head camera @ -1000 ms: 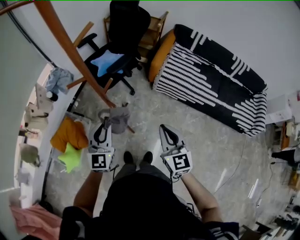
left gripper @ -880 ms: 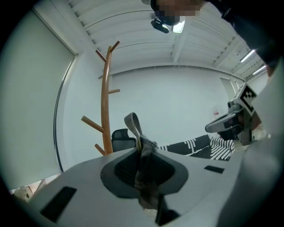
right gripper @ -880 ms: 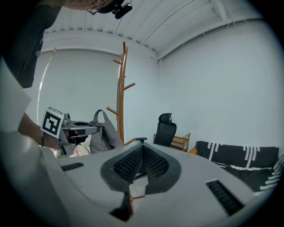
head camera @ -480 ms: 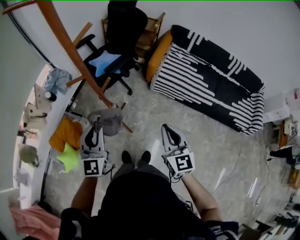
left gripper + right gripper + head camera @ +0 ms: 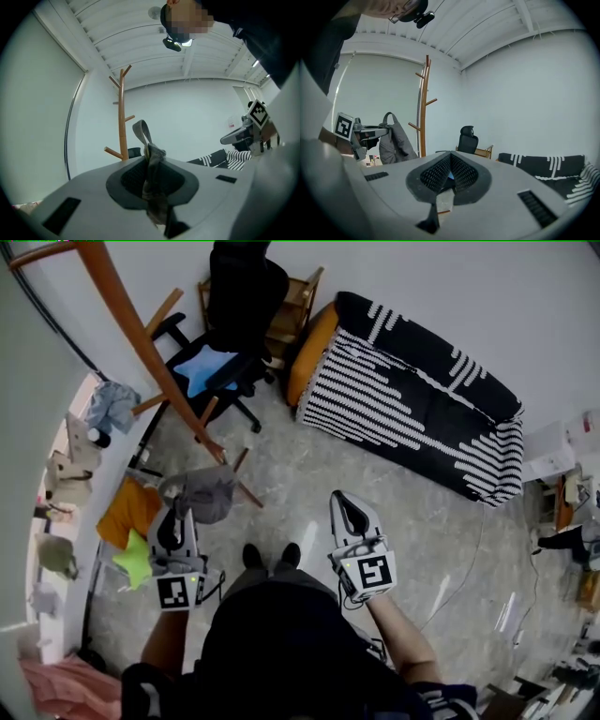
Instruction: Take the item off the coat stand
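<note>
A grey bag (image 5: 204, 493) with a loop strap hangs from my left gripper (image 5: 181, 509), clear of the wooden coat stand (image 5: 150, 352). In the left gripper view the jaws (image 5: 151, 161) are shut on the bag's grey fabric (image 5: 151, 180), and its strap loop (image 5: 141, 131) sticks up above them. The coat stand (image 5: 123, 122) rises behind, apart from the bag. My right gripper (image 5: 349, 509) is held level to the right, shut with nothing in it (image 5: 451, 161). From the right gripper view the bag (image 5: 393, 140) dangles beside the stand (image 5: 424, 108).
A black office chair (image 5: 230, 306) with a blue cushion stands behind the coat stand's base. A black-and-white striped sofa (image 5: 412, 399) lies along the far wall. Orange and green cushions (image 5: 131, 521) and clothes lie at the left by the window. The person's shoes (image 5: 272, 554) are between the grippers.
My left gripper has carried the grey bag down and to the left, away from the coat stand's base. The right gripper has shifted slightly right and nearer.
</note>
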Available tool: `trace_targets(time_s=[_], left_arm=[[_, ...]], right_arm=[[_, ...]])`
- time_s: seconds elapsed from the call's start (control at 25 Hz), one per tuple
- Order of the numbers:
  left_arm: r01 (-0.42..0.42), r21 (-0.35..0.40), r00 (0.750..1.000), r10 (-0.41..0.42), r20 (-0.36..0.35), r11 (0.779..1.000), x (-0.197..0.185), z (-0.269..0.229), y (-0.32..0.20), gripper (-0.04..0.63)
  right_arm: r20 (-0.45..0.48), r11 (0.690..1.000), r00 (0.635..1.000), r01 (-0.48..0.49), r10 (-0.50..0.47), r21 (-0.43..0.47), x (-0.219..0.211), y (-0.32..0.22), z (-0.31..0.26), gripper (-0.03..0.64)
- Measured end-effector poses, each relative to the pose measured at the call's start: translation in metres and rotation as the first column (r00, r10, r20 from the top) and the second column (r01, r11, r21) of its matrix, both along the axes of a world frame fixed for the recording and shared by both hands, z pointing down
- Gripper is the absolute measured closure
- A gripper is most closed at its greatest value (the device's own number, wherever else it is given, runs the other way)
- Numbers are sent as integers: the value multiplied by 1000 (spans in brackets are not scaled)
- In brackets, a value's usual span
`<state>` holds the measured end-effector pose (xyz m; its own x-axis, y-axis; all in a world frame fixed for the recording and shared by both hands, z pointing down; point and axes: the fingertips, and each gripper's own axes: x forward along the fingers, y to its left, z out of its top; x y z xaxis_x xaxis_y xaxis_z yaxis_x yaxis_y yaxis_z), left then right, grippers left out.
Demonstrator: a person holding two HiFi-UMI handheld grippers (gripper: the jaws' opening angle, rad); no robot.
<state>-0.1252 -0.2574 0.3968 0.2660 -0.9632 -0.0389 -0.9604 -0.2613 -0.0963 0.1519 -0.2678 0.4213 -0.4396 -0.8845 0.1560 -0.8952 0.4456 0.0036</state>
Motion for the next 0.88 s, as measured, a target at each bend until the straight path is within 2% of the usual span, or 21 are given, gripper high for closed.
trace_targets(time_s=[0.24,0.6,0.88], left_arm=[[14,-10,1000,-14,-11,1000,-9,0,9,531],[28,19,999,-28,19,999,-19,-1,13,531],[42,20,999,-42,15,999,-23,-4,17,531]], right_arm=[[-31,1000,999,-10,10,13,-1,6,-6,597],[-66,998,998,-14,18,63,-9,8,-14,597],[-70,998,997,-29,33,61,-7,12,-13,597]])
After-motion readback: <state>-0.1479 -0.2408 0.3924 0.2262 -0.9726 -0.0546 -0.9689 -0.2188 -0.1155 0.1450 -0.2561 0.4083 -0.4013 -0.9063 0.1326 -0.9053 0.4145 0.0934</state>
